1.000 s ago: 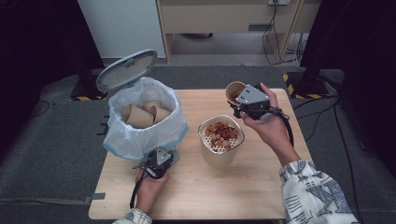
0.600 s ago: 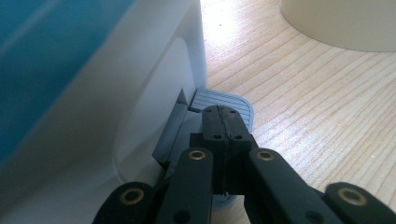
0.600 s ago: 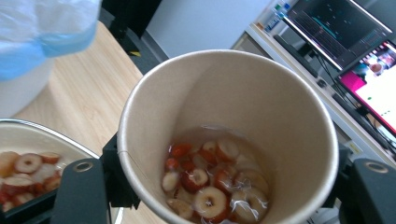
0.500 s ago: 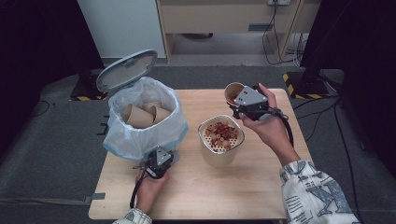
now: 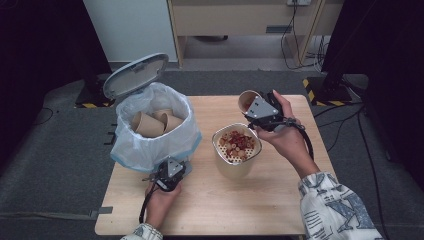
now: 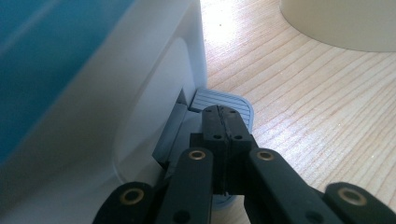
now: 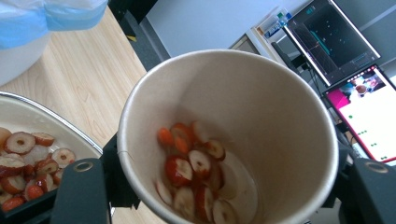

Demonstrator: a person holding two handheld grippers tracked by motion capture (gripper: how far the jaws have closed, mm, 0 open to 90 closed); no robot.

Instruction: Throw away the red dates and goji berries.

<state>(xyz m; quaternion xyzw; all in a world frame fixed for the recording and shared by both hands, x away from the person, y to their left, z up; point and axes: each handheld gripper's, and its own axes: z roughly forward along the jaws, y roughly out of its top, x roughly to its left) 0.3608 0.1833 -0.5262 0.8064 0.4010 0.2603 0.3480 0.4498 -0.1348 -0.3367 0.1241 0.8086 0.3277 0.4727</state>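
Note:
A white pedal bin (image 5: 150, 142) lined with a blue-edged bag stands at the table's left, its lid (image 5: 135, 75) raised and paper cups (image 5: 150, 124) inside. My left gripper (image 5: 172, 172) is at the bin's foot. Its jaws are shut, with the tips (image 6: 223, 114) resting on the grey pedal (image 6: 238, 100). My right gripper (image 5: 257, 107) is shut on a paper cup (image 5: 246, 100) that is tilted on its side above the table. Red and white fruit slices (image 7: 196, 172) lie inside the cup (image 7: 261, 107). Below it stands a strainer bowl (image 5: 216, 142) holding more slices (image 5: 236, 142).
The strainer's metal rim (image 7: 56, 123) is just left of the cup in the right gripper view. Bare wood (image 5: 240, 205) spreads in front of the bowl. Cabinets, cables and dark stands ring the table; monitors (image 7: 364, 102) glow beyond.
The right gripper with the cup has edged slightly left, toward the bowl. The left gripper stays on the pedal and the lid stays up.

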